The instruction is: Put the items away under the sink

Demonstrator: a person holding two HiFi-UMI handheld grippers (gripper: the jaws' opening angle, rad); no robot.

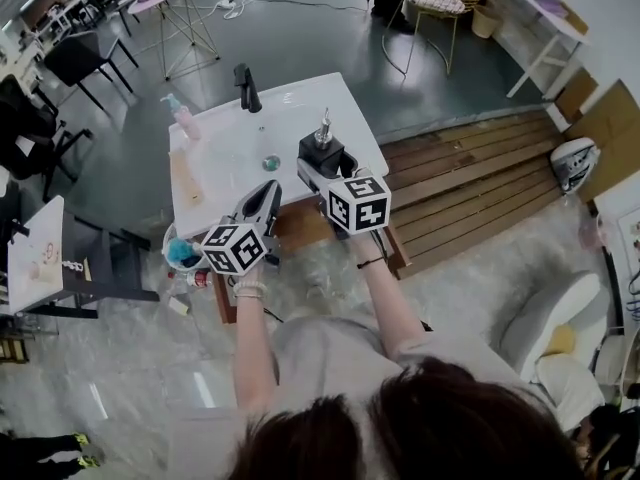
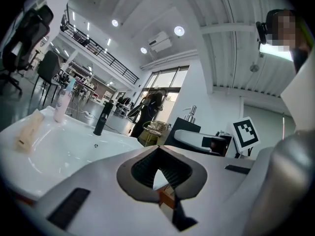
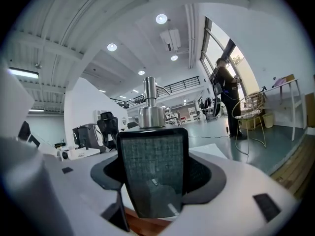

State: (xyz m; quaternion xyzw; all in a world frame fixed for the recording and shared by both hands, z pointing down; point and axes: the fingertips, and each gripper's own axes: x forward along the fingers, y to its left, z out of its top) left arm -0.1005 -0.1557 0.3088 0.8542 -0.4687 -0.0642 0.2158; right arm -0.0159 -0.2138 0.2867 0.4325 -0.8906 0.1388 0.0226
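A black square soap dispenser with a silver pump is held above the front edge of the white sink top. My right gripper is shut on the dispenser, which fills the gap between its jaws, with the pump rising above them. The left gripper hovers beside it on the left, over the front of the sink; its jaws meet at the tips with nothing between them. From the left gripper view the dispenser shows to the right, in the right gripper.
A black faucet stands at the back of the basin. A pink pump bottle and a beige bar-like object sit on the left of the sink top. Below the front edge are a wooden shelf and a blue item.
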